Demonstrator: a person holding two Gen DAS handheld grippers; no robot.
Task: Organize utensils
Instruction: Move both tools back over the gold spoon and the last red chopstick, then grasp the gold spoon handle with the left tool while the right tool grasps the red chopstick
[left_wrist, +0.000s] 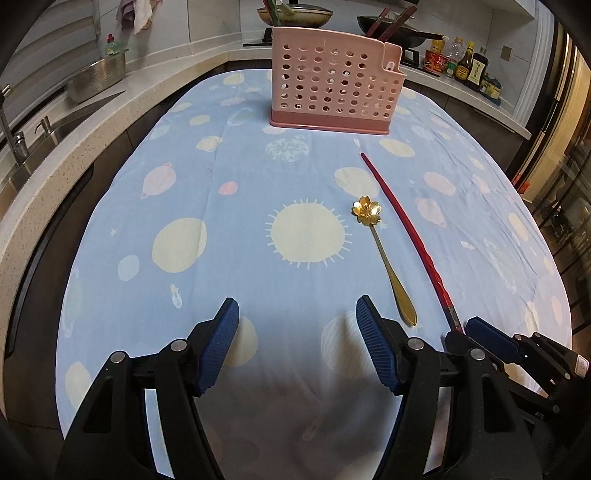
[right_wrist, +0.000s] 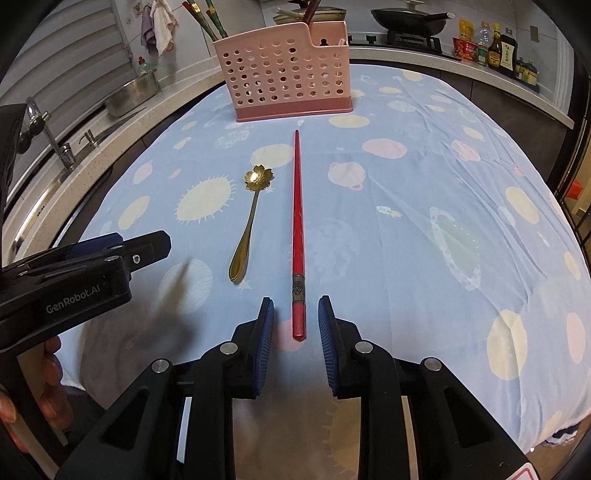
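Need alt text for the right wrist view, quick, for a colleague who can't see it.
The right gripper hangs open over the thick end of a red chopstick, pads not touching it. A gold flower spoon lies beside it on the blue tablecloth, a pink utensil holder beyond.

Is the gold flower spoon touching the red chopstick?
Apart. The right wrist view shows the gold flower spoon lying beside the red chopstick, with a strip of blue tablecloth showing between them all along.

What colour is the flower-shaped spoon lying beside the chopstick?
Gold, shiny metal flower-shaped spoon; clearest in the right wrist view.
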